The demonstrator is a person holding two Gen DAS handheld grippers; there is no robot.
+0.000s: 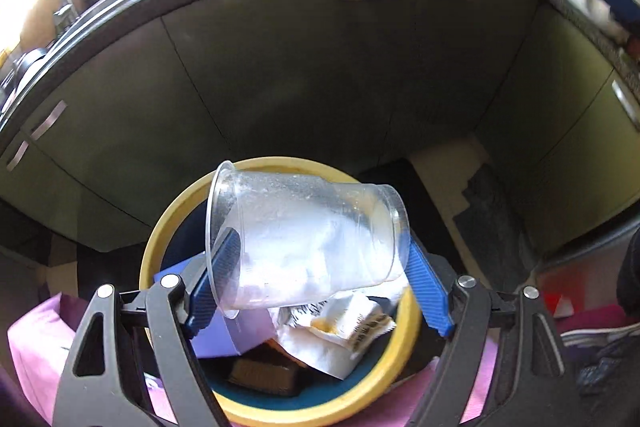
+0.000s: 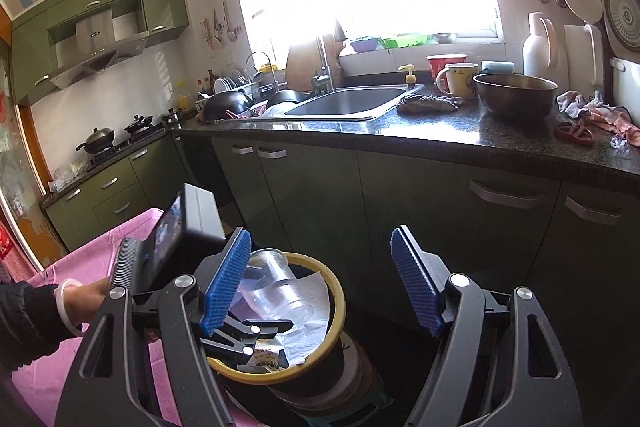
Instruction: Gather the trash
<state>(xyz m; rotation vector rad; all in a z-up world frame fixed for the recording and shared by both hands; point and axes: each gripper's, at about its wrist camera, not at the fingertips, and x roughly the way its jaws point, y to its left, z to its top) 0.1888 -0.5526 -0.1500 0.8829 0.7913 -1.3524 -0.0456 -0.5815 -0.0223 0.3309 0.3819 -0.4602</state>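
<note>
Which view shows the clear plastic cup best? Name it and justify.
The left wrist view. There the clear plastic cup fills the centre, lying sideways between the left gripper fingers, above the yellow-rimmed trash bin. The right wrist view shows the same cup smaller, partly hidden behind the open right gripper.

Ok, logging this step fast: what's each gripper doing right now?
Left gripper: shut on the plastic cup, above the trash bin.
Right gripper: open, holding nothing.
</note>
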